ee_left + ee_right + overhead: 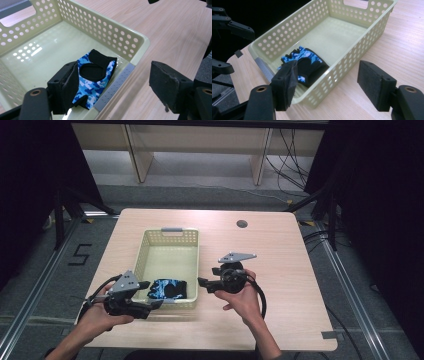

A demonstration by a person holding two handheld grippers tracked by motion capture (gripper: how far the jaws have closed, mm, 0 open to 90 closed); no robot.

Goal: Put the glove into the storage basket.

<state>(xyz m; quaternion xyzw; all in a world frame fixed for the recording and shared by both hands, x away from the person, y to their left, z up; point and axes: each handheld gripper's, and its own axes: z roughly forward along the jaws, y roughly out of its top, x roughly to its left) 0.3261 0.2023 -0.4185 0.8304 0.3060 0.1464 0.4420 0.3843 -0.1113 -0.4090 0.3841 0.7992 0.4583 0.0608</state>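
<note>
A pale yellow perforated basket (141,251) (140,42) (352,55) stands on the wooden table. A blue camouflage fingerless glove (169,289) (96,82) (304,62) with black patches lies flat on the basket floor at its near end. My left gripper (152,294) (113,75) is held at the basket's near left corner, open, one jaw over the glove and the other outside the near rim. My right gripper (204,285) (329,71) hovers just right of the basket, open, pointing toward it with nothing between its jaws. Neither touches the glove.
The basket has grey handle strips on its far rim (172,229) and near rim (117,85). A round cable hole (242,224) sits in the table's far right part. Bare tabletop (280,255) spreads right of the basket. Dark curtains flank both sides.
</note>
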